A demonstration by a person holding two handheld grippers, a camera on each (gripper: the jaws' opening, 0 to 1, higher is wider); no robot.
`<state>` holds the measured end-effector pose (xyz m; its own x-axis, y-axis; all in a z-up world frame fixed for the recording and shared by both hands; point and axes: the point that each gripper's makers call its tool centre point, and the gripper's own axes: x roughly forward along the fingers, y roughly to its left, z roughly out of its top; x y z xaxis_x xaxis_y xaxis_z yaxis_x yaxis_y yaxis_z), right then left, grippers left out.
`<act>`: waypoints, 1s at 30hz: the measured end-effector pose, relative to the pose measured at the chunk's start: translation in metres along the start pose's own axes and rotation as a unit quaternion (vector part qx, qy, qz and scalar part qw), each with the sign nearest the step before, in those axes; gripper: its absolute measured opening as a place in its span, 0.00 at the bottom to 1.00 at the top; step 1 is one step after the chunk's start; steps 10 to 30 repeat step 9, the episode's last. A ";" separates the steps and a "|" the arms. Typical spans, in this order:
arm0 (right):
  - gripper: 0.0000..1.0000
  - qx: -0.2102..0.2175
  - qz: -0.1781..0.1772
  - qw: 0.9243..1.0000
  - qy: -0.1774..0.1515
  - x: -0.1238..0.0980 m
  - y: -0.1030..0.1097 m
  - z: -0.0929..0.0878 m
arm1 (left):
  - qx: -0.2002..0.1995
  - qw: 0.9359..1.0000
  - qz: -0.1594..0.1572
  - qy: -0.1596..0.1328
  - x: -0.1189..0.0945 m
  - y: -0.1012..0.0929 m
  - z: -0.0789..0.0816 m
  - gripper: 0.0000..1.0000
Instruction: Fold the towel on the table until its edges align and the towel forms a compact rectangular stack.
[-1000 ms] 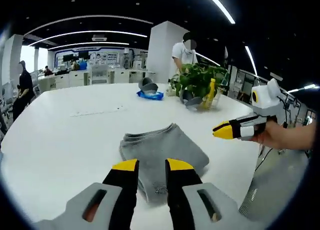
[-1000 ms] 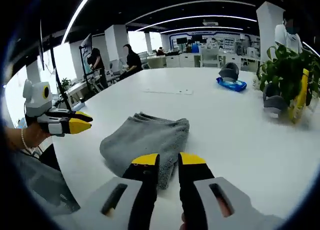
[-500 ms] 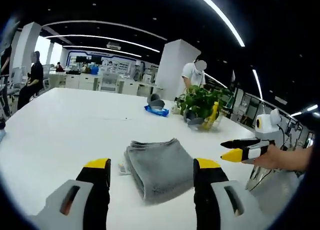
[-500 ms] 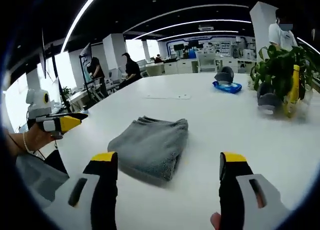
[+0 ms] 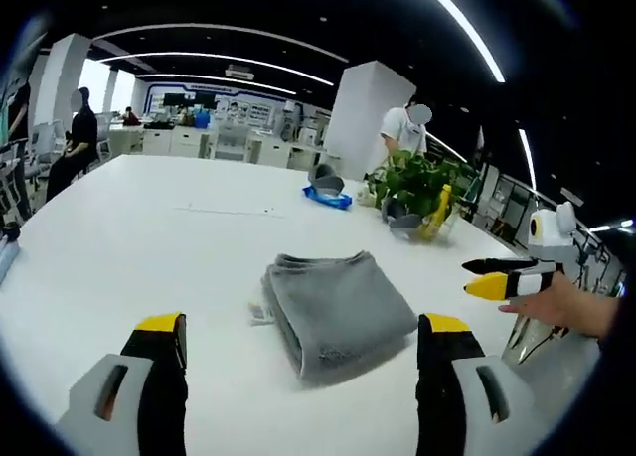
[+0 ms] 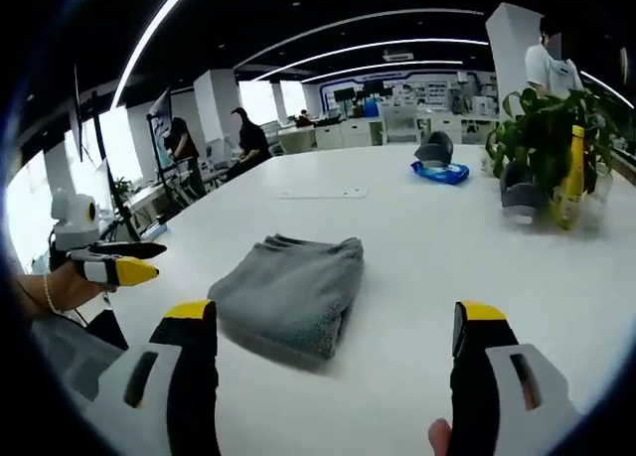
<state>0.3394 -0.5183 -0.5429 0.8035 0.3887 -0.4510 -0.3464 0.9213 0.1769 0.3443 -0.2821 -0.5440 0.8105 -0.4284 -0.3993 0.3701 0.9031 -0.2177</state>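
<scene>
Open-plan office with long ceiling light strips, white pillars and people standing far off. Big white table (image 5: 129, 237) takes up most of the scene.

Towel (image 5: 336, 309): grey, lying near the middle of the table's near part, already folded into a thick stack with several layers showing at its far edge. Stack is roughly rectangular; edges look close to aligned, though the near corner in the left gripper view sags a little. Judged: folding is done or nearly so.

Far side of table: potted plant (image 6: 545, 128) with a yellow bottle (image 6: 573, 178) beside it, a grey object (image 6: 519, 196) at the plant's foot, and a blue cloth-like item (image 6: 441, 172) with a dark grey thing on top. Small white tag or scrap (image 5: 259, 311) lies just beside the towel's left edge.

Left gripper (image 5: 300, 352): jaws wide apart, holding nothing, hovering above the table near the towel. Right gripper (image 6: 340, 337): jaws likewise wide, holding nothing. Each shows in the other's view off to the side, held in a hand (image 5: 559, 304), jaws slightly parted there.

Handling, judged: terry cloth, soft, light, limp, not fragile. It will drape and slip layer over layer if lifted by one point. Best taken at two corners of one edge, pinching all layers together, or squared up by pressing and nudging the sides.
</scene>
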 end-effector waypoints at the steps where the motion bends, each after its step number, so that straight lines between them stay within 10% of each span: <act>1: 1.00 0.002 -0.001 1.000 0.000 0.000 -0.001 0.000 | 0.000 1.000 0.001 -0.001 0.000 0.000 0.000 1.00; 30: 1.00 -0.001 -0.008 1.000 0.003 -0.003 -0.005 -0.002 | -0.013 1.000 0.004 -0.002 -0.002 0.003 0.001 1.00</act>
